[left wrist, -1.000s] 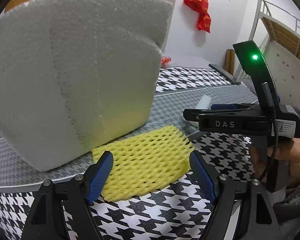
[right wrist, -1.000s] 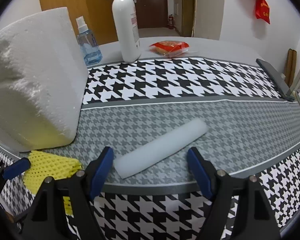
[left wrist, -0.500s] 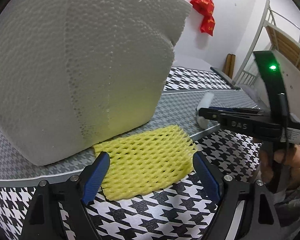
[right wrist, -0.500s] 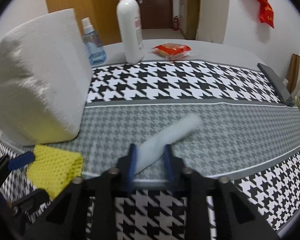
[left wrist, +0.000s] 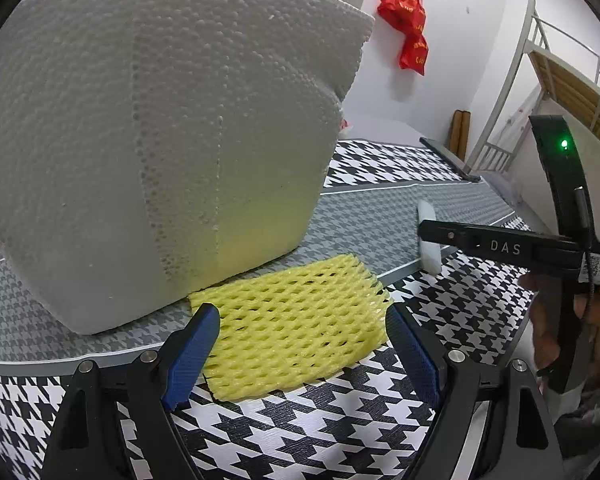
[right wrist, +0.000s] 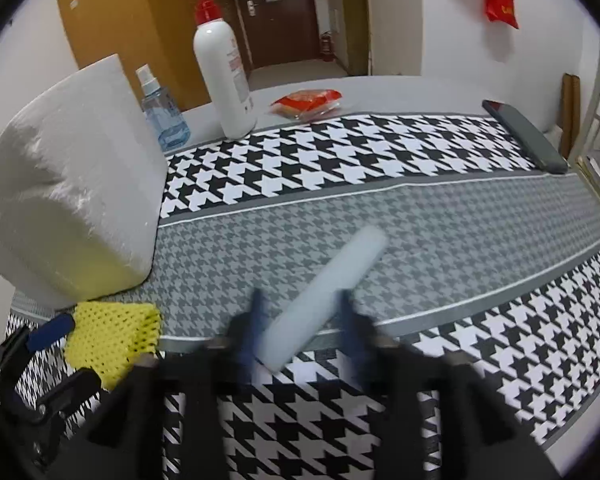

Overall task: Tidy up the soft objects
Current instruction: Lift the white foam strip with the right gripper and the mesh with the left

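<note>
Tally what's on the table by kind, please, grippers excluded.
Soft foam pieces: 3 (white foam block, yellow foam net, white foam stick)
Bottles: 2 (pump bottle, spray bottle)
Red snack packet: 1
Dark flat device: 1
Total: 7

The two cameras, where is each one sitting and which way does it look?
Left wrist view: sits on the left gripper, looking down past its open blue fingers at the yellow net and the big white foam block; the right gripper and a hand show at the right.
Right wrist view: sits on the right gripper, looking down at the white foam stick between its blurred fingers, which have just been opening; the left gripper peeks in.
Both see the yellow net, foam block, foam stick and checked cloth.
</note>
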A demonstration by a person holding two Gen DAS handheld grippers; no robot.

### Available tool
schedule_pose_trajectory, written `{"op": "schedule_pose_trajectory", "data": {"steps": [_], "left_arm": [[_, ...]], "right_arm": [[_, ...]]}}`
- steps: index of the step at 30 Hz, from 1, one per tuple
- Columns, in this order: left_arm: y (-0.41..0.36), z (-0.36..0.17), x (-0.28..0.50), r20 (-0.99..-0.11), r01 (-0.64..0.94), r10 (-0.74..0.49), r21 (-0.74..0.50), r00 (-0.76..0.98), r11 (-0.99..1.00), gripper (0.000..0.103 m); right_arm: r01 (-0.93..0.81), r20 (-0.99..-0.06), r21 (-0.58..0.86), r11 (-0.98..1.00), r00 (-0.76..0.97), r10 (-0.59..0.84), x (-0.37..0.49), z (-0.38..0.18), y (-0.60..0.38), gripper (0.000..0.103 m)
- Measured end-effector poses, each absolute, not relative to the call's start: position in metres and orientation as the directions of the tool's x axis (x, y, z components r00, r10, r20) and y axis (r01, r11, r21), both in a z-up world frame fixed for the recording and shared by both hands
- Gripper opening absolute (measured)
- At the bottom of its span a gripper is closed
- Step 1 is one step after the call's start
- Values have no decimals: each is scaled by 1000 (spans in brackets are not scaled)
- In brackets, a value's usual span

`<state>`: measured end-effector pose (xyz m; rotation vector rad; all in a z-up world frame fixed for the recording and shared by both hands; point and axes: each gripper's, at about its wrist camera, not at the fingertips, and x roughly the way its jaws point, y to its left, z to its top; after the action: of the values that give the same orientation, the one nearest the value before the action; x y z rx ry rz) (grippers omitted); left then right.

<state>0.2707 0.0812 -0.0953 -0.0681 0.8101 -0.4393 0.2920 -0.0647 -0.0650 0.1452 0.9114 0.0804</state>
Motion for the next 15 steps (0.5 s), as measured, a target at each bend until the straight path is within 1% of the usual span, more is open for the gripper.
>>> {"op": "schedule_pose_trajectory", "data": {"steps": [3,6,11,14,15], "left_arm": [[85,-94,270,-682,356,-412,-231,604,905,86],[90,-91,269,-675,353,-407,-226,616,908,86],[96,-89,266,-670,339,-402,-232,624,912,86],[98,-89,266,-670,337,-403,-235,623,912,86],[98,-89,266,-673,336,-401,-233,622,913,86]], "right_arm": [[27,-789,152,988,606,104,295,-68,-62,63],[56,-812,112,992,581,59,298,-75,-58,63],[81,-821,89,993,570,27,302,-77,-56,62],[89,-823,69,994,568,7,305,-77,-54,53],[86,-821,58,995,570,-1,306,-77,-52,41]]}}
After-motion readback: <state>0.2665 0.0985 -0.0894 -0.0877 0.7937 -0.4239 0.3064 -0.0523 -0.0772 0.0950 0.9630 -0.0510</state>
